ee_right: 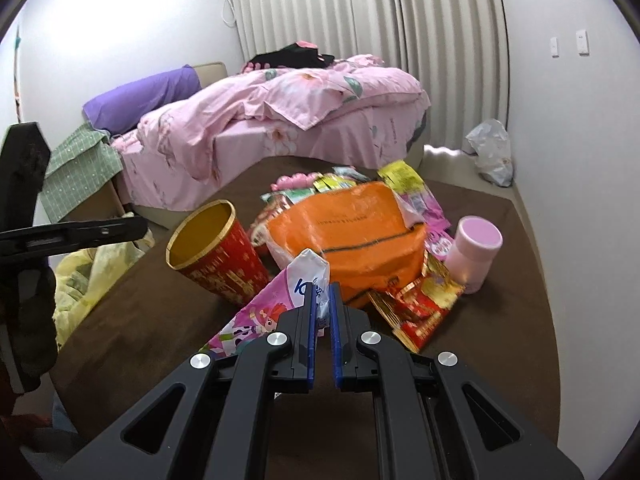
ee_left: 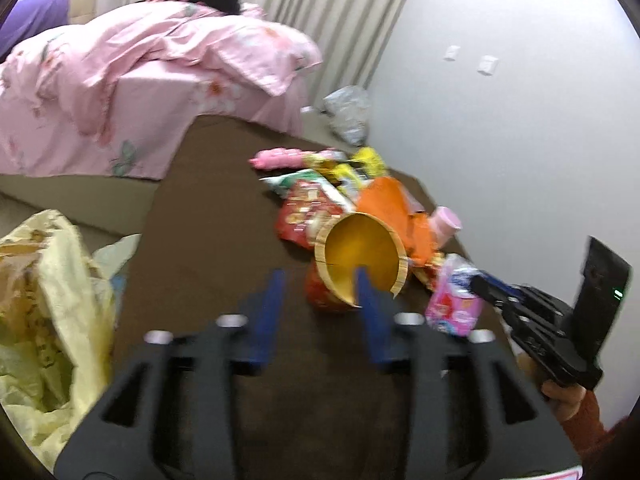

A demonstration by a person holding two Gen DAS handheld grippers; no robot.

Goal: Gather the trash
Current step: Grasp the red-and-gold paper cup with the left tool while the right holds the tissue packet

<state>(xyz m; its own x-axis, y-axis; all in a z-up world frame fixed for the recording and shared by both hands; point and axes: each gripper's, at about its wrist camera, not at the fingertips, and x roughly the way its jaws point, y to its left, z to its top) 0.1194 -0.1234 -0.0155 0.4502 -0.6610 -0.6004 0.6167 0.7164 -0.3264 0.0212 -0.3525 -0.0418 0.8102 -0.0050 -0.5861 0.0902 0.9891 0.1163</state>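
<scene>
Pinching tissue pack [ee_right: 298, 280], right gripper [ee_right: 323, 292]

White walls [ee_right: 120, 40], pleated pale curtains [ee_right: 400, 40], bed [ee_right: 280, 136] covered by pink floral bedding, purple pillow [ee_right: 144, 96], brown table surface [ee_left: 208, 208], beige floor [ee_right: 460, 168], wall switches [ee_right: 568, 46].

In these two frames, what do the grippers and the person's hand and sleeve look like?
Both the left gripper and right gripper have matte black angular bodies with cut-out slots, round silver pivot bolts and flat blue fingers. The left view also shows a black block with a small green light on the right gripper, the bare hand and a rust-red knitted sleeve.
</scene>
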